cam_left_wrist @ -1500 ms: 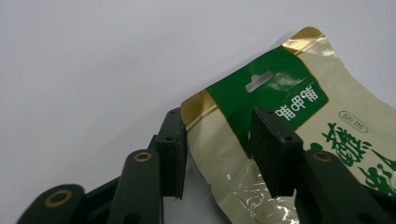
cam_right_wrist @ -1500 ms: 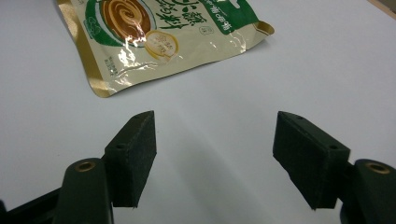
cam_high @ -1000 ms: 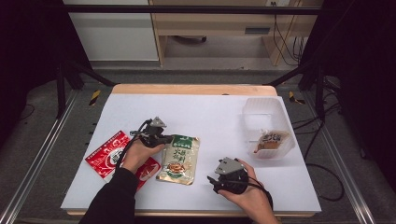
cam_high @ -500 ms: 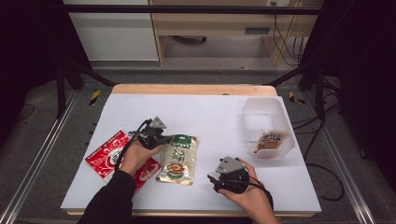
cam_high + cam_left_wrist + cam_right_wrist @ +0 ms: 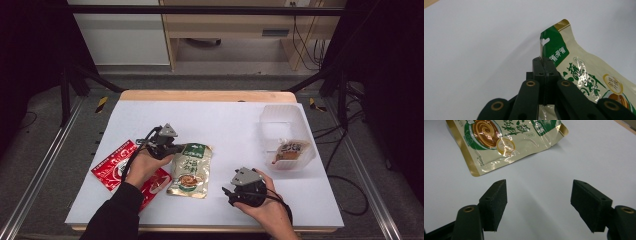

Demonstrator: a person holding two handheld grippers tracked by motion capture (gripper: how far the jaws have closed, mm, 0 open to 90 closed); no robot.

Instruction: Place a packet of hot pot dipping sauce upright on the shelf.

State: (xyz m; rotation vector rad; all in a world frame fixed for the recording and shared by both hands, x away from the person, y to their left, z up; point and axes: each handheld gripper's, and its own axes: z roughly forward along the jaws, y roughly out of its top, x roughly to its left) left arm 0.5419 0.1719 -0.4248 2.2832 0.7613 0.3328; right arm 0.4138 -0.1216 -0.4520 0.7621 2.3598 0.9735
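Note:
A green-and-gold food pouch [image 5: 190,172] lies on the white table, left of centre. My left gripper [image 5: 175,148] is shut on the pouch's green top edge. In the left gripper view the two jaws press together on that edge of the pouch [image 5: 574,72], which is lifted a little off the surface. My right gripper [image 5: 227,192] rests near the front edge, to the right of the pouch. Its jaws stand wide open [image 5: 539,186] with nothing between them, and the pouch [image 5: 506,142] lies beyond them.
A red pouch [image 5: 112,165] lies at the left, partly under the left hand. A clear plastic container [image 5: 282,117] stands at the right with a brown snack packet [image 5: 292,150] inside. The white table top [image 5: 225,120] ends in a wooden strip at the back.
My left gripper has risen slightly with the pouch's top edge pinched in it. The right gripper has stayed where it was.

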